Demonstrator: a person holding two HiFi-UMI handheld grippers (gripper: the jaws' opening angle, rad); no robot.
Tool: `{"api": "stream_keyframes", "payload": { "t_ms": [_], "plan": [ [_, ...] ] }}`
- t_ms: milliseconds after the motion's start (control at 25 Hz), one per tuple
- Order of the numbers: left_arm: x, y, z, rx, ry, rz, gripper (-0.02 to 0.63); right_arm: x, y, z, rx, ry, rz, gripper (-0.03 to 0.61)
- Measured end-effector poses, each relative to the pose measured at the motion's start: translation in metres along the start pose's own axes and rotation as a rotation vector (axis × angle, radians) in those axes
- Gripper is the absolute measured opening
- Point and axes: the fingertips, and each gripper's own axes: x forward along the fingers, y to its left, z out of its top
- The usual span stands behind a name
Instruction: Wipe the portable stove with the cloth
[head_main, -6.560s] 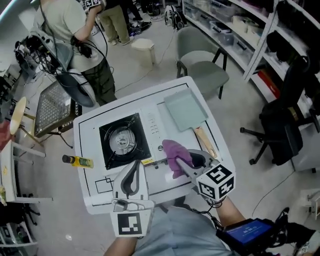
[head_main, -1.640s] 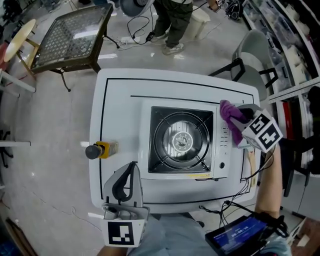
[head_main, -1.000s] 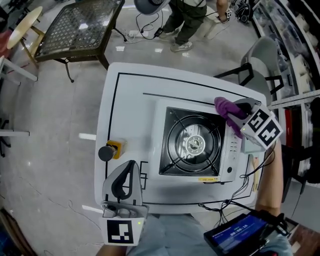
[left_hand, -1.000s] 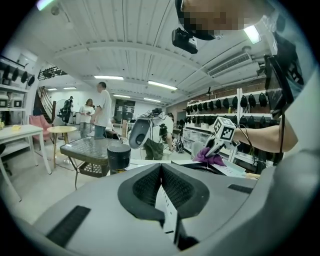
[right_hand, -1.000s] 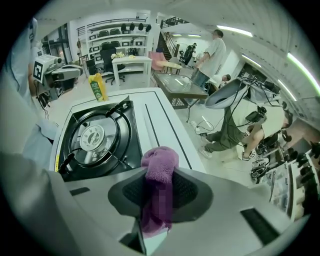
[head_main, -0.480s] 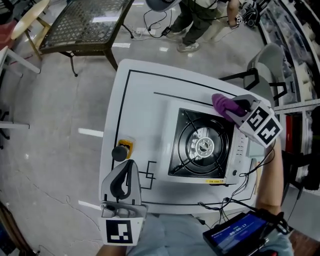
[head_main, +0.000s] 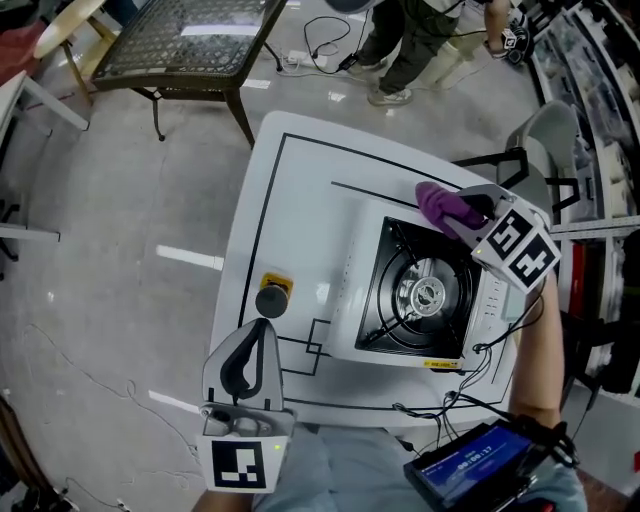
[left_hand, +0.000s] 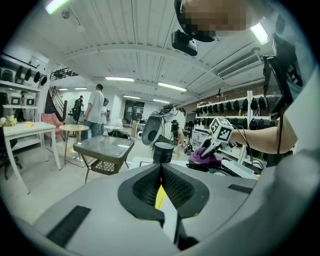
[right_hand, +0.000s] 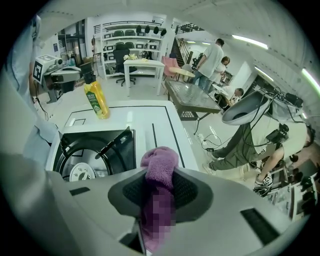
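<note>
At the far edge of the portable stove (head_main: 420, 300), seen from above, the right gripper (head_main: 468, 214) points steeply down with a purple cloth (head_main: 440, 203) bunched between its jaws. The jaws are partly closed and clamp the cloth, whose rounded end pokes out past the tips. The right gripper view shows that end (right_hand: 160, 161) beside the corner of the black burner well (right_hand: 95, 150). Whether the cloth presses on the metal cannot be told.

From this gripper, nearly all of the stove lies back toward the person and slightly left in the head view. Its longer side seems to run across the picture, from a white margin on the left to the control strip on the right. A wiping stroke would probably have to pull toward the person, or sweep left along the far rim.

The left gripper (head_main: 250, 362) hangs over the near left corner of the white table (head_main: 300, 200), well apart from the stove. Its jaws are pressed together with nothing between them, as its own view (left_hand: 161, 184) confirms. The right hand is clearly the nearer one.

Raised pan-support prongs in the burner well could snag the cloth. Bare tabletop lies beyond the far rim and left of the stove. A yellow bottle with a black cap (head_main: 272, 296) stands well to the left, and cables trail along the near edge.
</note>
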Motion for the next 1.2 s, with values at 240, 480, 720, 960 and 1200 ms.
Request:
{"api": "stream_keyframes", "payload": {
  "t_ms": [240, 480, 720, 960, 1200],
  "plan": [
    [-0.012, 0.016, 0.002, -0.015, -0.018, 0.021, 0.020, 0.009, 0.010, 0.033, -0.022, -0.026, 0.008, 0.118],
    [-0.029, 0.040, 0.003, -0.027, -0.011, 0.064, 0.018, 0.018, 0.018, 0.065, -0.052, -0.037, 0.020, 0.118],
    [-0.048, 0.071, 0.001, -0.051, -0.017, 0.106, 0.019, 0.031, 0.031, 0.102, -0.081, -0.044, 0.031, 0.118],
    [-0.069, 0.104, 0.006, -0.061, -0.041, 0.148, 0.019, 0.041, 0.048, 0.143, -0.104, -0.065, 0.054, 0.118],
    [-0.094, 0.128, 0.019, -0.062, -0.074, 0.178, 0.020, 0.028, 0.050, 0.186, -0.116, -0.109, 0.008, 0.118]
  ]
}}
